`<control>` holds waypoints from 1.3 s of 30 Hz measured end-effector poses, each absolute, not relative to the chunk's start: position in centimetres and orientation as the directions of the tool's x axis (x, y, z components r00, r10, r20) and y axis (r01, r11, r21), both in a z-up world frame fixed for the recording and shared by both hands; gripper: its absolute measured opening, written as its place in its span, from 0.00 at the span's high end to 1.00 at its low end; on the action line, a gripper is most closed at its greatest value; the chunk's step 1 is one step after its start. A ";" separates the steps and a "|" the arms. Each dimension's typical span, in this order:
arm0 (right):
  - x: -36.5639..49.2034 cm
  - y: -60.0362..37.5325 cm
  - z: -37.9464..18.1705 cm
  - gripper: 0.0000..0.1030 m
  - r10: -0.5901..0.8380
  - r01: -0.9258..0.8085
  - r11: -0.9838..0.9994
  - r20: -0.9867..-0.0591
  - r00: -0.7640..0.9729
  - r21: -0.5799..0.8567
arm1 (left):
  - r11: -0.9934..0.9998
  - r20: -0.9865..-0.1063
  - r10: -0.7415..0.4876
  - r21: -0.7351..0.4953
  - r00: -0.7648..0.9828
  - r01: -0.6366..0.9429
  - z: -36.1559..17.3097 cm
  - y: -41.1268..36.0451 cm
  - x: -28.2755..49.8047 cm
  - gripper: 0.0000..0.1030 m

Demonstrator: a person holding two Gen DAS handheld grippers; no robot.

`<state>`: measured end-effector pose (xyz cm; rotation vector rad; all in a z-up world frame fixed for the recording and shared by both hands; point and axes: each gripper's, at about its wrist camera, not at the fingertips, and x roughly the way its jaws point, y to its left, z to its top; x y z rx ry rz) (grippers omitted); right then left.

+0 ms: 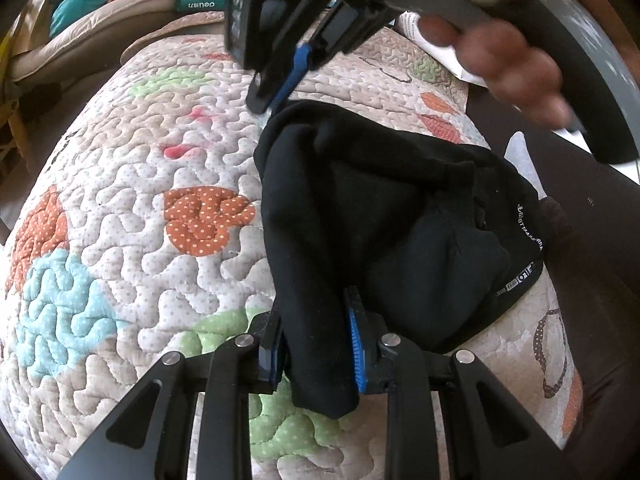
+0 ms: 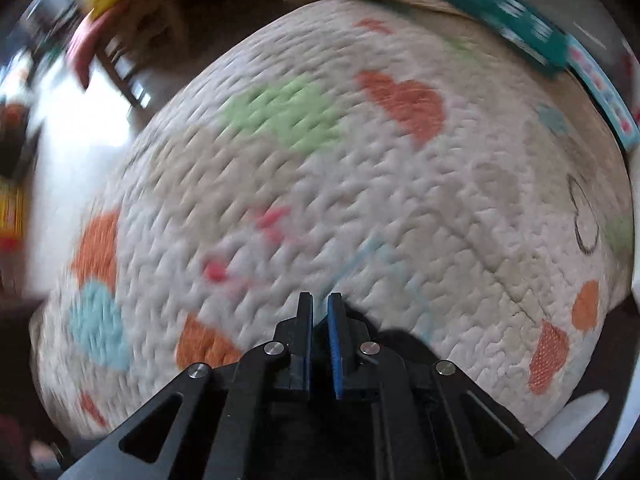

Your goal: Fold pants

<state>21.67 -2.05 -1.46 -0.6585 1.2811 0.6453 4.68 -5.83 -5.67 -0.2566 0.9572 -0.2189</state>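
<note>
At the near edge, the left gripper is pinching a fold of the black pants, which are lying bunched on the right side of the quilted cover. The cloth is looking soft, light and limp, so it is probably sagging wherever nothing is holding it. At the far corner, the right gripper is meeting the hem with jaws nearly closed; I cannot tell if cloth is between them. The 2 outer corners seem the best holds.

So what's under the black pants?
The patchwork quilt lies under the black pants. Green and orange patches peek out at the edges. Whatever pattern sits directly beneath is covered by the cloth.
</note>
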 end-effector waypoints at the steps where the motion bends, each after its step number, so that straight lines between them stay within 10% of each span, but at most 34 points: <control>1: 21.2 -1.9 -1.8 0.91 0.051 -0.766 0.635 -0.984 0.172 -0.101 | 0.947 -0.775 -0.299 -0.314 0.557 0.071 -5.7 -5.8 4.7 0.76; 8: 19.9 -1.0 -2.0 0.90 0.042 -0.812 0.569 -0.981 0.188 -0.131 | 0.946 -0.773 -0.301 -0.318 0.558 0.070 -5.8 -5.6 4.8 0.75; 12: 18.6 0.1 -1.7 0.38 0.021 -0.847 0.496 -0.973 0.230 -0.190 | 0.954 -0.773 -0.282 -0.291 0.568 0.078 -5.8 -5.9 4.6 0.75; 14: 17.8 0.9 -3.1 0.43 -0.034 -0.865 0.456 -0.976 0.216 -0.208 | 0.955 -0.774 -0.279 -0.286 0.569 0.079 -5.8 -6.1 4.6 0.75; 16: 17.4 1.0 -4.6 0.94 -0.115 -0.873 0.437 -0.976 0.186 -0.218 | 0.953 -0.773 -0.284 -0.294 0.567 0.077 -5.8 -6.0 4.7 0.75; 32: 25.7 -1.6 -3.5 0.95 -0.131 -0.603 0.720 -0.921 0.367 -0.343 | 0.943 -0.789 -0.301 -0.330 0.536 0.044 -5.7 -5.0 5.2 0.74; 39: 25.4 -5.3 2.1 0.95 0.113 -0.571 0.816 -0.944 0.311 -0.091 | 0.881 -0.777 -0.391 -0.471 0.494 -0.043 -4.4 -1.7 4.3 0.74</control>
